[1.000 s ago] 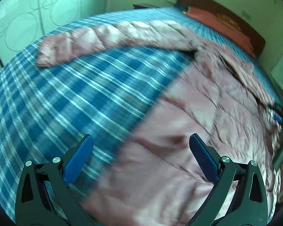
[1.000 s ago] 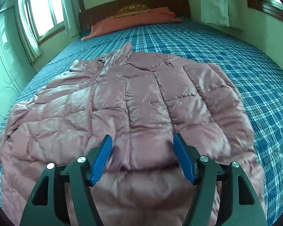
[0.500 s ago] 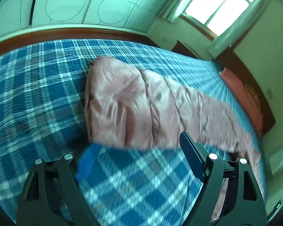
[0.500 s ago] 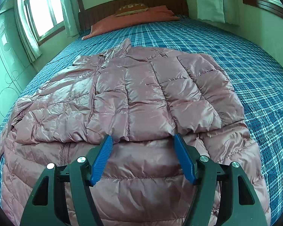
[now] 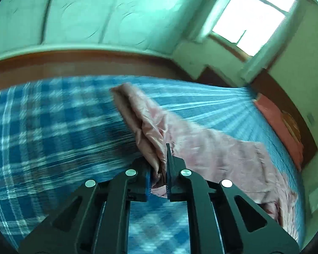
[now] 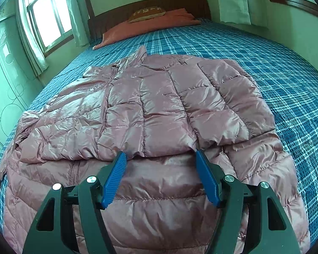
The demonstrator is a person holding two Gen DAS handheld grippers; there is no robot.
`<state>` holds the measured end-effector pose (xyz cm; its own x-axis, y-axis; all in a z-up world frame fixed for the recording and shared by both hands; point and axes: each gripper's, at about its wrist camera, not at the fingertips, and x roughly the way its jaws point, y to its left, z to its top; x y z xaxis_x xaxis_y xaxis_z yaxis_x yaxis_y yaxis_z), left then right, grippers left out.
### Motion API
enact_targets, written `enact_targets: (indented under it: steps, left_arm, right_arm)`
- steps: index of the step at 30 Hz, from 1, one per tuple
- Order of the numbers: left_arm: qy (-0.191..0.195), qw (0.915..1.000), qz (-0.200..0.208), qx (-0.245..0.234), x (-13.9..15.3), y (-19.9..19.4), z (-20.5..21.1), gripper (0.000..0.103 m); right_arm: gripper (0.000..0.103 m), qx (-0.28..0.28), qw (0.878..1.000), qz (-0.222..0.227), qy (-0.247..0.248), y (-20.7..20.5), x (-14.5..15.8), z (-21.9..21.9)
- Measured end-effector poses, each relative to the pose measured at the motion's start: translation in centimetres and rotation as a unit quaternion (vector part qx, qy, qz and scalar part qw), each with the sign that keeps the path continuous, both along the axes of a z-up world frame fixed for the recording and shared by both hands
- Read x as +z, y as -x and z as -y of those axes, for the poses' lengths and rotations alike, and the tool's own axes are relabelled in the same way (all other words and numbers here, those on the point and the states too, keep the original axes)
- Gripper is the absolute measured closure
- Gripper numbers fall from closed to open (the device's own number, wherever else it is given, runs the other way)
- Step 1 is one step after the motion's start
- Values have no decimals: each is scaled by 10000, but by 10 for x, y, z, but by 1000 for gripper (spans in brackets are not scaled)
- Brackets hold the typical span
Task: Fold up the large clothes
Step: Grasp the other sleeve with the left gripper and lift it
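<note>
Right wrist view showed one pink quilted jacket [image 6: 150,110] spread on one bed [image 6: 275,67] covered in blue plaid, with one orange pillow [image 6: 150,24] and a smaller brown cushion [image 6: 147,13] at the headboard, and two windows in the walls. The jacket was shiny and puffy, stitched into panels, with one sleeve folded across its front and a zip running down its left part. Its long axis ran from the hem nearest the camera up to the collar, which pointed toward the pillow. The right gripper [image 6: 161,177] hovered over the hem, blue pads spread wide with nothing between them. In the blurred left wrist view, the left gripper [image 5: 159,177] was clamped tight on the cuff end of the other sleeve [image 5: 150,131], which stretched away across the plaid toward the jacket's body at the right.
</note>
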<state>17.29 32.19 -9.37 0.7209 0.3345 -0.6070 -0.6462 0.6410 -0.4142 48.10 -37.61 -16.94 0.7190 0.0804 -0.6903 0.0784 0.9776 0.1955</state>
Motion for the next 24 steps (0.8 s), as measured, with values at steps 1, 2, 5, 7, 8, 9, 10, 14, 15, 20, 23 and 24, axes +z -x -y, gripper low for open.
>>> enact_targets:
  steps: [1,2,5,7,8,9,10,14,15,20,23,24]
  left_arm:
    - [-179,9996,33,-194,10,-8,15,94]
    - [-364,9984,66,-417,20,-18,32,94]
    - [-710,9919,114,-1051,41,-44,82,94]
    - [-887,9832,156,-1588,52,-66,128,94]
    - [-952,9797,143,-1761,54,-74,145,94]
    - [-1055,9741,116,-1999,57,-83,170,94]
    - [-1131,9687,104,-2208,58,-91,192,94]
    - [-1398,9464,50,-2911,56,-116,272,94]
    - [-1477,9390,13,-3105,54,-123,296,94]
    - [-1495,9175,-233,-3679,28,-141,369,94]
    - [-1589,9047,-447,-3927,10,-146,404,90]
    - [-1613,9011,-526,-3990,6,-149,413,84]
  right_arm:
    - [36,-4,10000,3,-24,0,0,1]
    - [36,-8,10000,10,-50,1,0,1]
    - [36,-4,9999,29,-128,1,1,3]
    - [36,-8,9998,38,-212,1,1,5]
    - [36,-17,9996,44,-262,2,1,7]
    - [36,-16,9995,43,-303,1,2,9]
    - [36,-15,9994,45,-347,1,2,10]
    - [36,-3,9989,49,-466,4,5,15]
    - [36,3,9988,48,-480,5,6,16]
    - [36,-7,9988,59,-490,10,11,26]
    - [36,-37,9989,69,-467,13,14,31]
    - [36,-52,9990,54,-444,14,14,33]
